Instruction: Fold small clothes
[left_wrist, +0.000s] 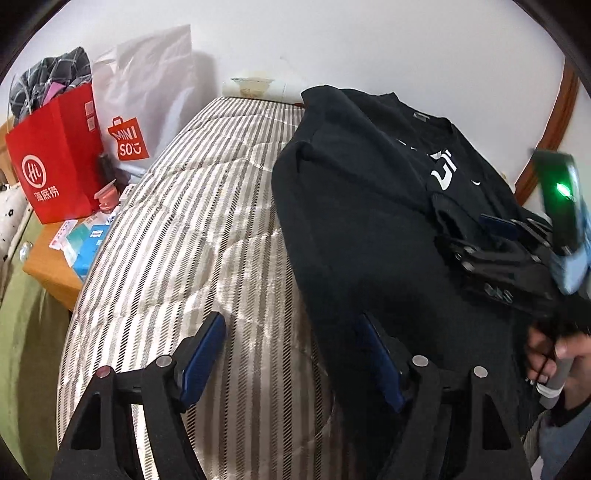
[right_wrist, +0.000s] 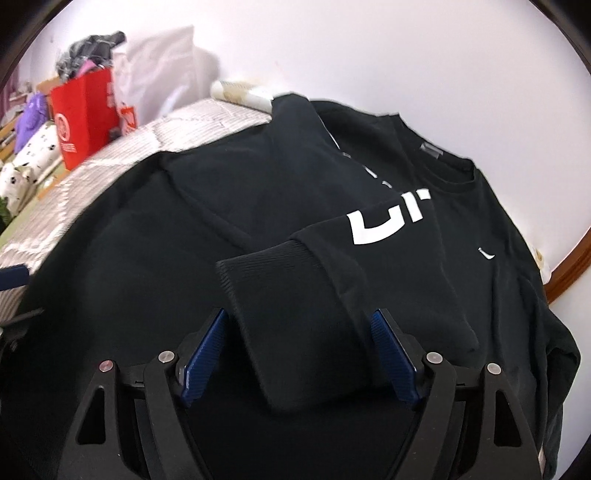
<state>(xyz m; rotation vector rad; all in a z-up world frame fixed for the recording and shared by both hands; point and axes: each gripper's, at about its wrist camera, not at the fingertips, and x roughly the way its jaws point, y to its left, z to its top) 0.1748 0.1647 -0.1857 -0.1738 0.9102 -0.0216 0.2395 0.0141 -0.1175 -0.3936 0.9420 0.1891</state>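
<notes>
A black sweatshirt with white letters lies face up on a striped mattress. One sleeve is folded across its chest, and the ribbed cuff lies flat between the fingers of my right gripper. That gripper is open and its blue pads are not pinching the cloth. In the left wrist view the sweatshirt covers the mattress's right side. My left gripper is open over the mattress at the garment's left edge, its right finger against the black cloth. The right gripper hovers over the shirt's far right.
A red paper bag and a white shopping bag stand left of the mattress on a wooden bedside table with small boxes. A white wall runs behind. A person's hand holds the right gripper's handle.
</notes>
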